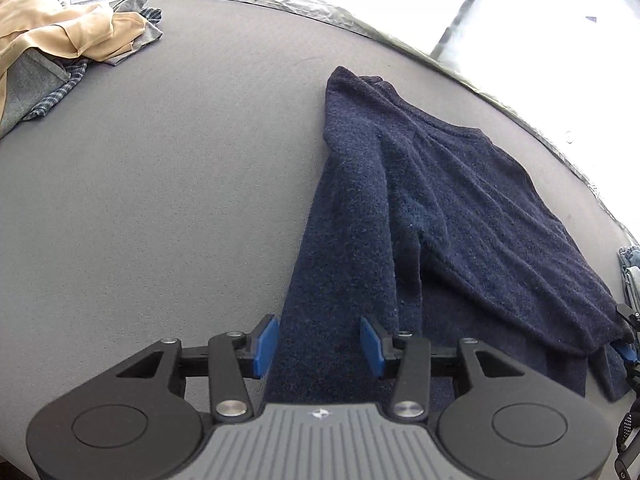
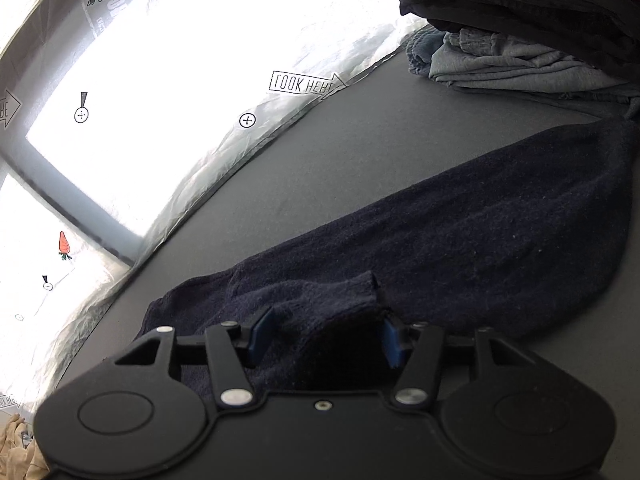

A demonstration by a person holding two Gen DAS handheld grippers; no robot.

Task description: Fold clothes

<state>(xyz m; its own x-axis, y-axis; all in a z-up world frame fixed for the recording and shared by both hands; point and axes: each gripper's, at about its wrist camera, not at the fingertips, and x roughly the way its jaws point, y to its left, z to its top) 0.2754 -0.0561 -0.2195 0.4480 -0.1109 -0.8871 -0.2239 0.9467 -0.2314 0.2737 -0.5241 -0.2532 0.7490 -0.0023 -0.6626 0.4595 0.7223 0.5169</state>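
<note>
A dark navy knitted sweater [image 1: 460,208] lies on the grey table [image 1: 160,200], with one sleeve folded across its body. My left gripper [image 1: 318,344] hovers over the sweater's near left edge. It is open, and the flat cloth shows below the gap between its blue pads. In the right wrist view the same sweater [image 2: 480,220] stretches away to the right. My right gripper [image 2: 326,338] is open around a raised fold of the sweater's edge. The fold stands between the pads, and a firm pinch does not show.
A loose heap of tan, grey and plaid clothes [image 1: 60,36] sits at the table's far left corner. A stack of folded garments [image 2: 520,40] in black, red and denim stands at the far right. Crinkled plastic sheeting [image 2: 240,152] lines the table's far edge.
</note>
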